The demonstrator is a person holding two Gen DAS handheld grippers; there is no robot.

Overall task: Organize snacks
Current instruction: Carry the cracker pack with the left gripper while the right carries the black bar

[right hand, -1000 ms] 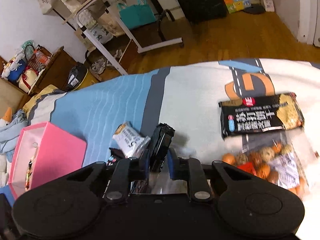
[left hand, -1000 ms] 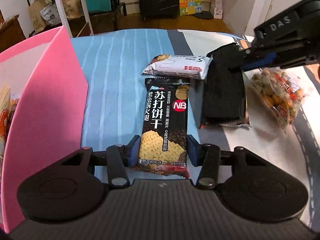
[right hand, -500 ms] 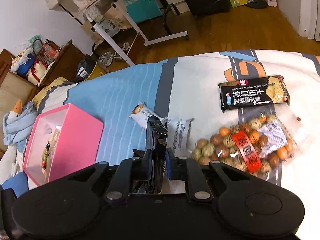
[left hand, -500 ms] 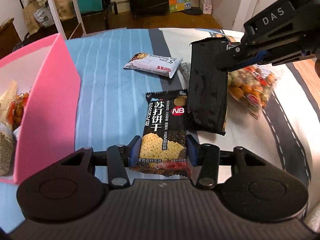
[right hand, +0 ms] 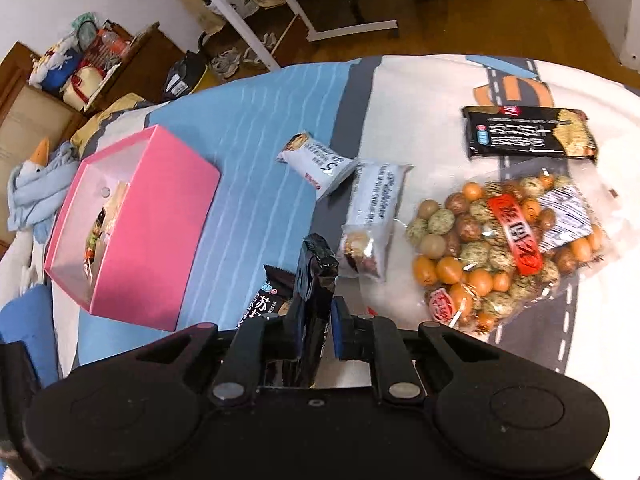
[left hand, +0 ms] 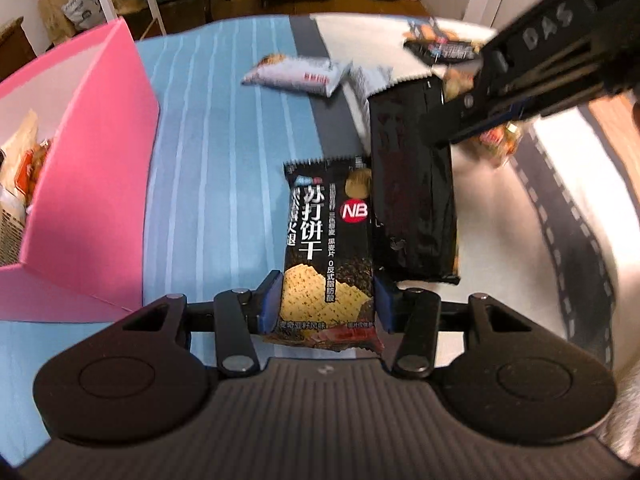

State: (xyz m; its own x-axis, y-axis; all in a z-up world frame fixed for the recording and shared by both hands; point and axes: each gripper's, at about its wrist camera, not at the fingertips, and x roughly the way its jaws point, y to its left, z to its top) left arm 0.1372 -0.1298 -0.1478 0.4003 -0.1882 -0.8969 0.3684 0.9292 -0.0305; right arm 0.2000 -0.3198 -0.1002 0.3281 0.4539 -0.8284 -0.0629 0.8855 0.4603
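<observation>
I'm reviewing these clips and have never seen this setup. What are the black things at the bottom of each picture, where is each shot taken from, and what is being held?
There is no robot here. A person holds a two-finger hand-held gripper in each hand, and each one has a wide-angle camera looking along its fingers, so the black shape at the bottom of each picture is the tool itself.

In the left camera's view, the left hand-held gripper clamps a black cracker packet. The right hand-held gripper reaches in from the upper right.

In the right camera's view, that right hand-held gripper is shut on a plain black packet, seen edge-on.

Underneath is a bed cover. On it are a pink box already holding some snacks, two white packets, a clear bag of coated nuts and another black cracker packet.
</observation>
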